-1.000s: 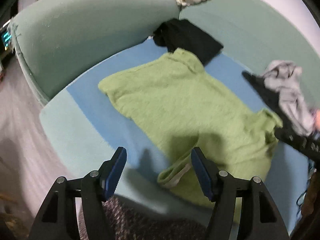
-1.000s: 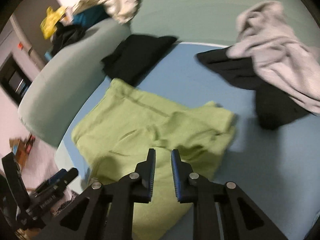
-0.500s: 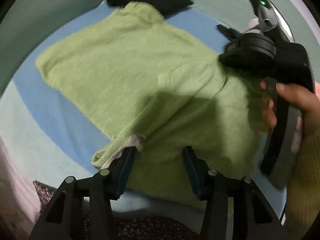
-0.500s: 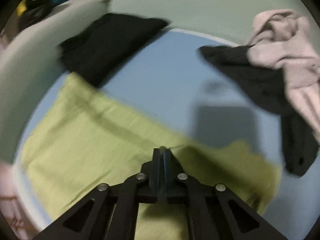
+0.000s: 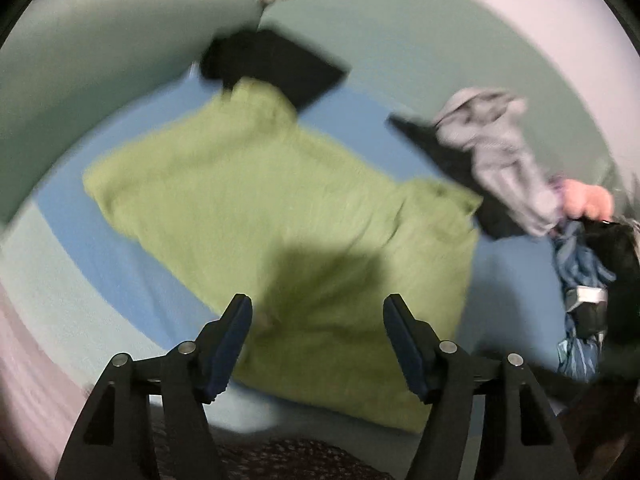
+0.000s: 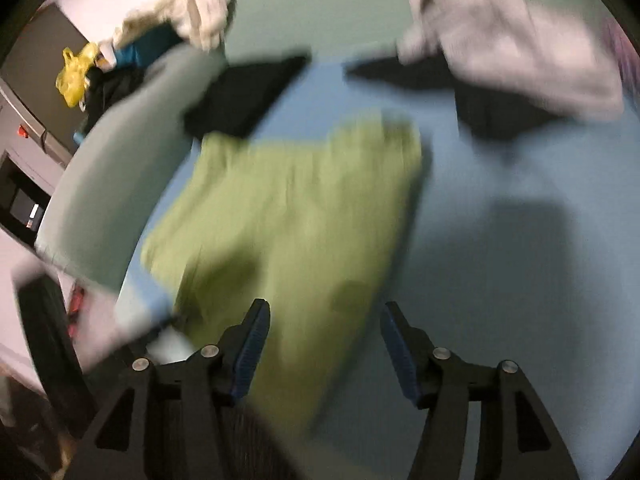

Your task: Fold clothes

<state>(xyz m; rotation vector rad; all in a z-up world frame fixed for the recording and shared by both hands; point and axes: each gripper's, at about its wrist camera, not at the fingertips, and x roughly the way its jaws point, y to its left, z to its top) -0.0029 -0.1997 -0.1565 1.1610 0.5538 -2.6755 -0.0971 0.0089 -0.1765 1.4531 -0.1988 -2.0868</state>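
A green garment (image 5: 280,216), partly folded into a rough rectangle, lies flat on the blue seat cushion (image 5: 120,256) of a pale teal sofa, and both views are blurred. The left claw (image 5: 318,344) hovers over the near edge of the green garment with its jaws spread and nothing between them; they have just been opening. The right claw (image 6: 322,344) hangs above the near right part of the same garment, its jaws also spread and empty, having just opened from fully pressed together. A folded black garment (image 5: 276,68) sits at the far corner, touching the green garment's top end. To the right, well apart, a grey garment (image 5: 496,152) lies crumpled over another black piece (image 5: 436,148). As a judgement: with neither claw holding cloth, the fold rests only under its own weight, so the upper layer may spring back or slide if a claw brushes it in passing. A pinch taken from this height could catch only the top layer, dragging the fold askew. A wide sweep to the right might snag the grey garment and pull it onto the green one.
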